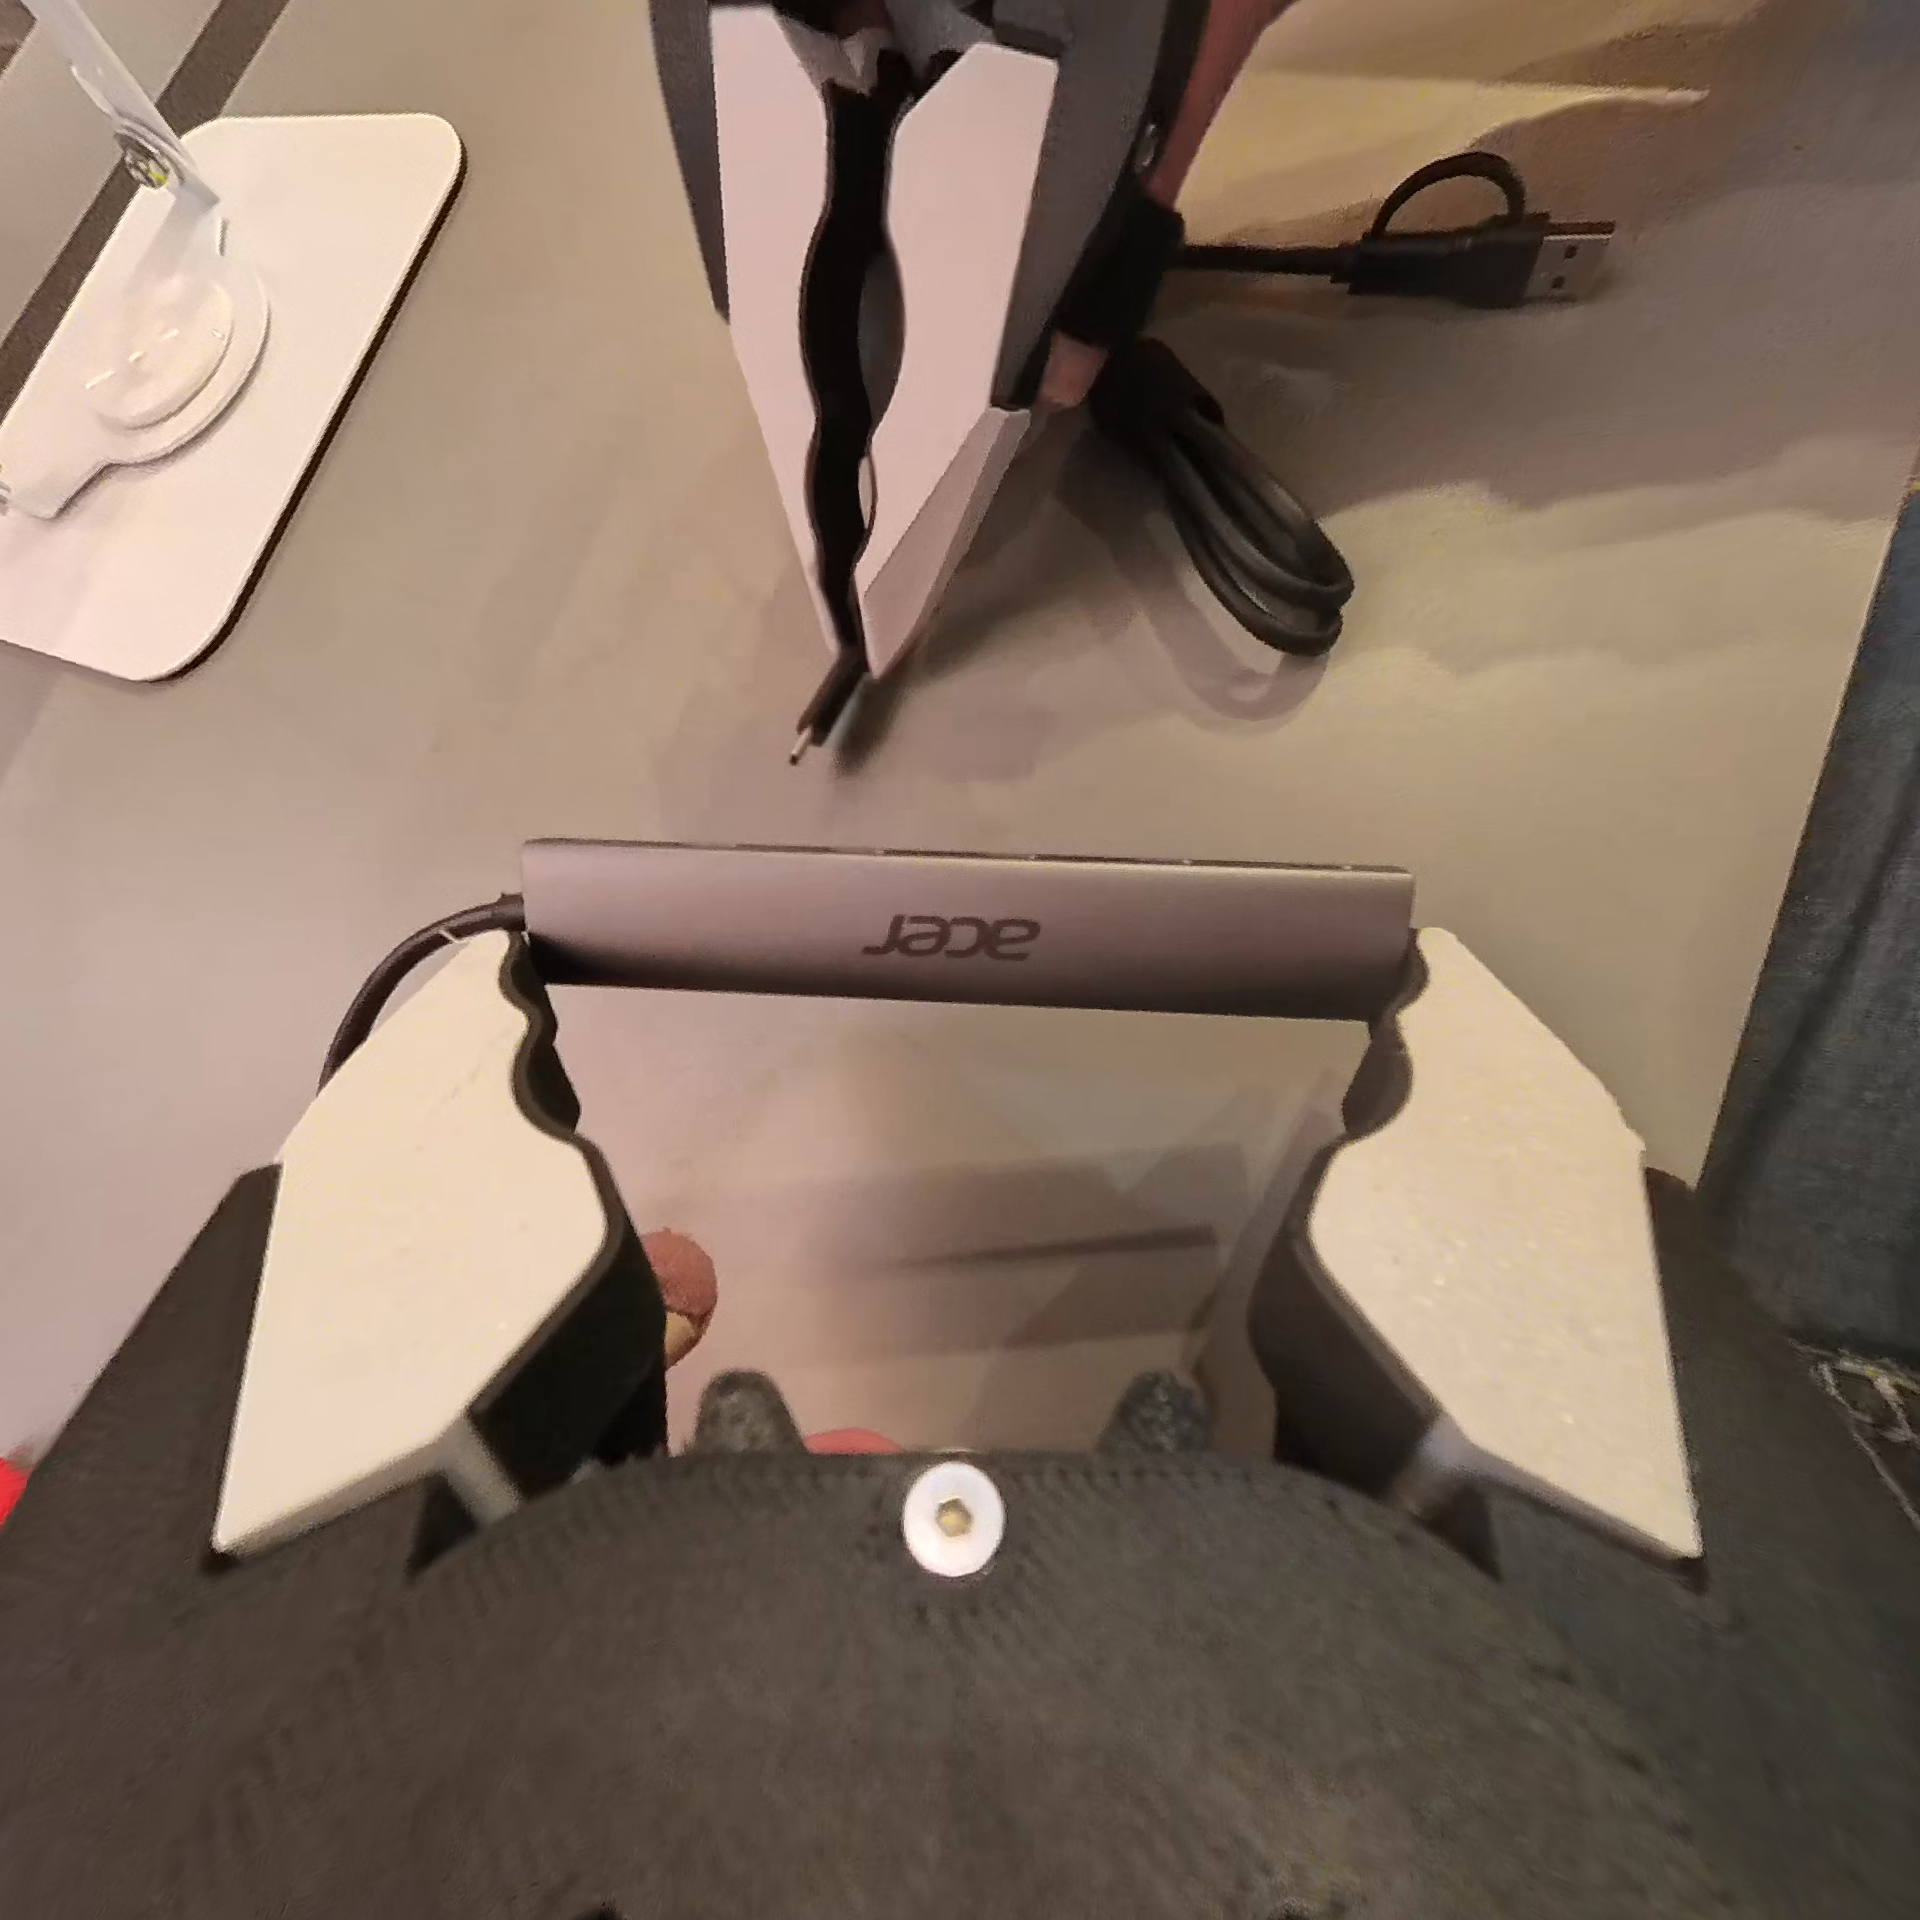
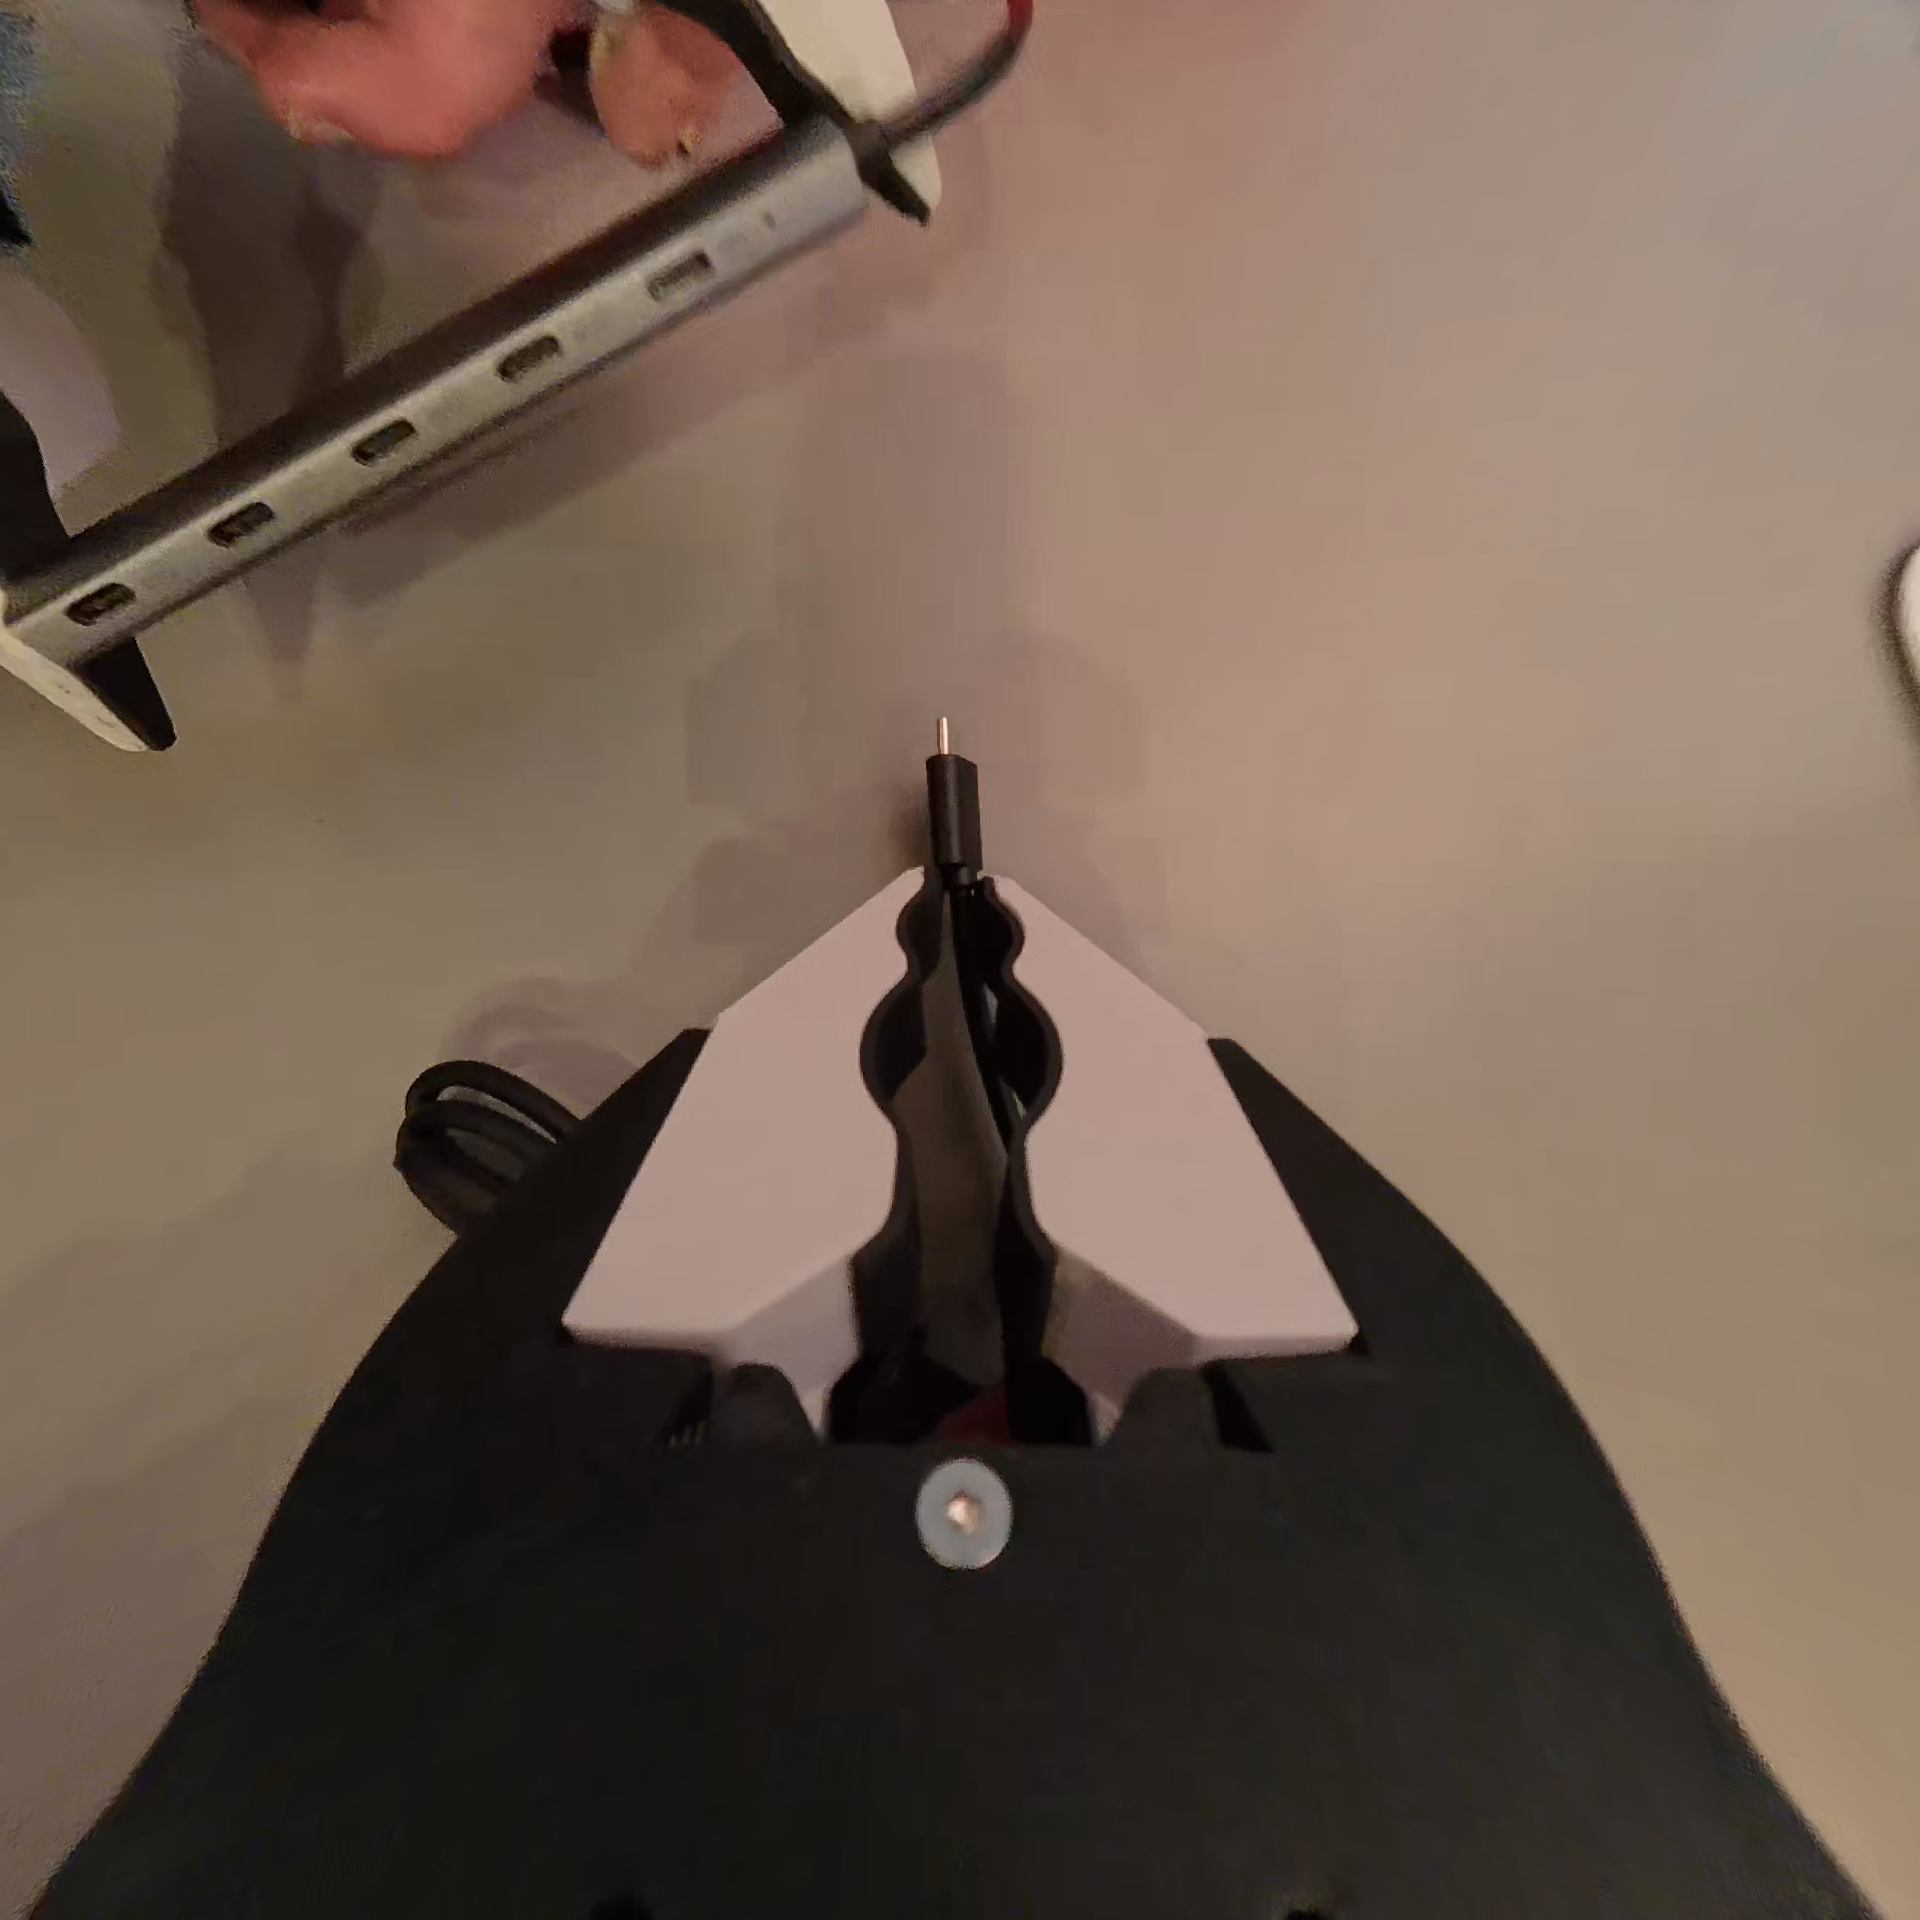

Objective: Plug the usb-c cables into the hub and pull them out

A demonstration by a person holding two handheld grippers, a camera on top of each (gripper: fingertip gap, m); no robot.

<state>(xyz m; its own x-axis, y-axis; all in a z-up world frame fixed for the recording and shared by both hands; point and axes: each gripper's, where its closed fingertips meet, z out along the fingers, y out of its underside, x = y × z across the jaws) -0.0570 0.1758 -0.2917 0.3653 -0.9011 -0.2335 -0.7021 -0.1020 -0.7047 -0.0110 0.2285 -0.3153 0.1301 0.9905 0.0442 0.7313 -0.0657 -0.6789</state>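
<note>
Now the left tongs (image 1: 966,961) are spread wide and hold the grey hub (image 1: 966,914) by its two short ends, one white finger (image 1: 436,1195) pressed on each end. The hub is a long flat bar, and it lies across the gap between the fingers, just above the grey worktop (image 1: 468,727). Its own dark cord (image 1: 416,956) leaves the left end and bends down beside the finger. In the right wrist view the same hub (image 2: 436,416) shows its long side with a row of small ports, all of them free, and the left tongs (image 2: 436,416) hold it at the upper left.

The right tongs (image 2: 954,878) are almost closed, and they pinch a black usb-c cable (image 2: 951,821) just behind the plug. The plug sticks out past the fingertips, and its small metal tip points forward. It is near the hub but apart from it; it is not inside any port. In the left wrist view these right tongs (image 1: 857,665) come down from the top, with the plug (image 1: 826,722) aimed toward the far side of the hub.

The rest of this cable lies in a black coil (image 1: 1247,540) on the worktop behind the right tongs. A second black connector (image 1: 1486,255) rests farther back. At the far left stands a white stand (image 1: 208,364) with a flat base.
</note>
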